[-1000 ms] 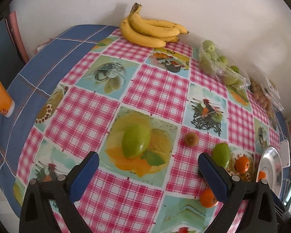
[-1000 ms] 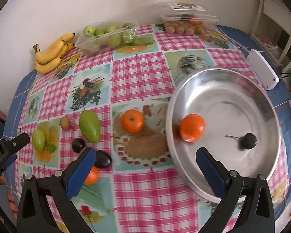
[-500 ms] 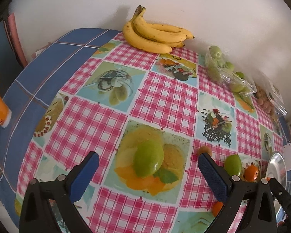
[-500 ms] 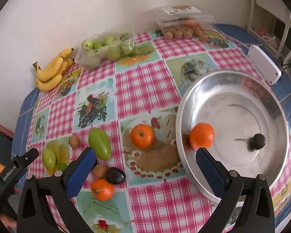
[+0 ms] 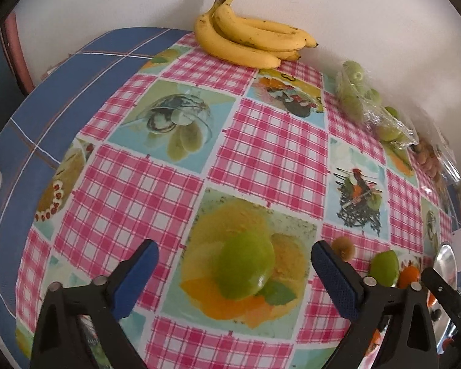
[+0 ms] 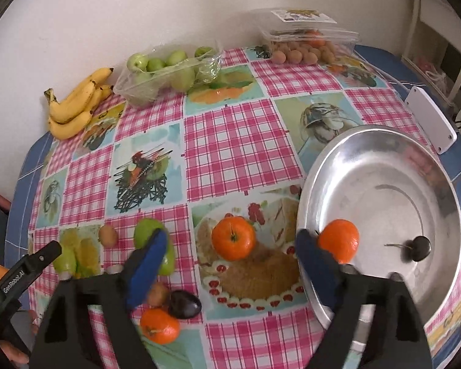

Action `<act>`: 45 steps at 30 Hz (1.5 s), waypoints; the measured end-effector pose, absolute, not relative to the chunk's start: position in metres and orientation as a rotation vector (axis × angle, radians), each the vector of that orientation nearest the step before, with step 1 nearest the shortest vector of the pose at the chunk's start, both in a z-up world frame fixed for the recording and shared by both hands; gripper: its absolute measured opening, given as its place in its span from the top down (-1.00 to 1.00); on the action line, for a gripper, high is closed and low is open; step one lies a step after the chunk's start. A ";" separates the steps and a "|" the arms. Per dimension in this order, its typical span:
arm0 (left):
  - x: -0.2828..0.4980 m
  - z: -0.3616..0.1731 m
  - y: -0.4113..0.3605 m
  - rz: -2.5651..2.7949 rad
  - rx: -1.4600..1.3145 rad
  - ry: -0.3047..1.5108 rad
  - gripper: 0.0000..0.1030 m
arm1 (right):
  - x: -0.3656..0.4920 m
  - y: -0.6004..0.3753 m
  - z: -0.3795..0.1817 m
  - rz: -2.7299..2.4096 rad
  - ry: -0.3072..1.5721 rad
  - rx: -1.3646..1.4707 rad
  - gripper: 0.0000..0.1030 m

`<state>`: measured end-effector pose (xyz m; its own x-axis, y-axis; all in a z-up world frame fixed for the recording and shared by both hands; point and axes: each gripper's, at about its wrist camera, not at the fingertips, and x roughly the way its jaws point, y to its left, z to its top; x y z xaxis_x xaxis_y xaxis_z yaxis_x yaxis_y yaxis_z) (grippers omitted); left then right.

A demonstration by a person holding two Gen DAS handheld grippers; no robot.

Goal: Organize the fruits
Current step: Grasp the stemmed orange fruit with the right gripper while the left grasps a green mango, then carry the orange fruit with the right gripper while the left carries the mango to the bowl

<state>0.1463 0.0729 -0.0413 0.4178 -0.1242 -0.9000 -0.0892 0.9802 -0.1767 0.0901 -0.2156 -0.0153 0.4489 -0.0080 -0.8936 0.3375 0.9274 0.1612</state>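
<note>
The left hand-held gripper (image 5: 235, 272) is closing its jaws, a green mango (image 5: 246, 266) between them on the tabletop (image 5: 270, 156), pads not yet touching it. To its right lie a kiwi (image 5: 343, 246), a second mango (image 5: 383, 267) and a tangerine (image 5: 409, 276). At the wall sit bananas (image 5: 252, 43) and bagged green apples (image 5: 362, 101).

The right hand-held gripper (image 6: 229, 266) is also closing, released, its pads apart around a tangerine (image 6: 233, 239) on the cloth. Its left finger crosses the mango (image 6: 144, 230); below lie a second kiwi (image 6: 158, 293), a dark plum (image 6: 184, 304) and another tangerine (image 6: 159, 326). Rightward, the steel bowl (image 6: 384, 160) holds a tangerine (image 6: 339, 240) and a cherry (image 6: 421, 247). A clear box (image 6: 310, 41) stands behind.
</note>
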 end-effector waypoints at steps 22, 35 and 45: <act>0.152 -0.058 0.063 -0.076 -0.234 1.205 0.15 | 0.109 -0.217 -0.050 -0.236 1.166 0.344 0.26; 0.139 -0.012 0.044 -0.159 -0.229 1.127 0.15 | 0.088 -0.218 -0.007 -0.234 1.106 0.373 0.26; 0.121 0.010 0.019 -0.208 -0.200 1.095 0.15 | 0.065 -0.226 0.000 -0.242 1.120 0.400 0.26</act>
